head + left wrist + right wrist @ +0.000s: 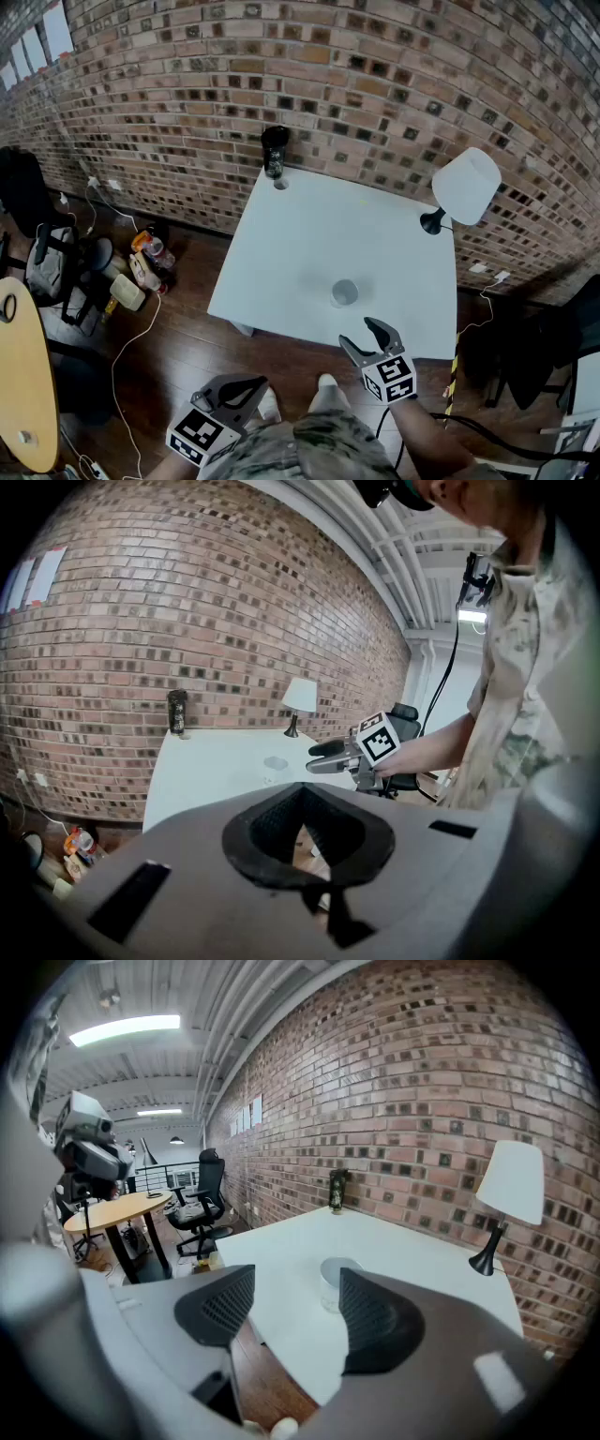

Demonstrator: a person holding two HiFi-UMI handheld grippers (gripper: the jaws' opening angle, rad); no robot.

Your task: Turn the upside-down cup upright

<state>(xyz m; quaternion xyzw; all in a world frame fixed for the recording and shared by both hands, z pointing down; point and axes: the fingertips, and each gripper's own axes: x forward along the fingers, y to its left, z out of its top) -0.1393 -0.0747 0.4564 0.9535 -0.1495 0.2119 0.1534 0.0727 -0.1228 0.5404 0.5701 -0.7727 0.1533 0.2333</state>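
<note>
Left gripper view is showing the left gripper (302,791) with its jaws brought together on nothing, well short of the table (281,234). The cup (344,292) is standing just ahead of the right gripper (359,333), whose jaws are being held apart and empty, and it is sitting nearer the right jaw than the gap. A knock from that jaw is being risked, by which the cup would be pushed away or toppled rather than gripped.

A white table (309,234) stands against a red-brick wall (375,84) — 1 white-shaded lamp (466,186) at its far right corner, 1 dark bottle (274,150) at its far left. Dark wooden floor (178,347) surrounds it — a round wooden table (23,375) stands well to its left.
</note>
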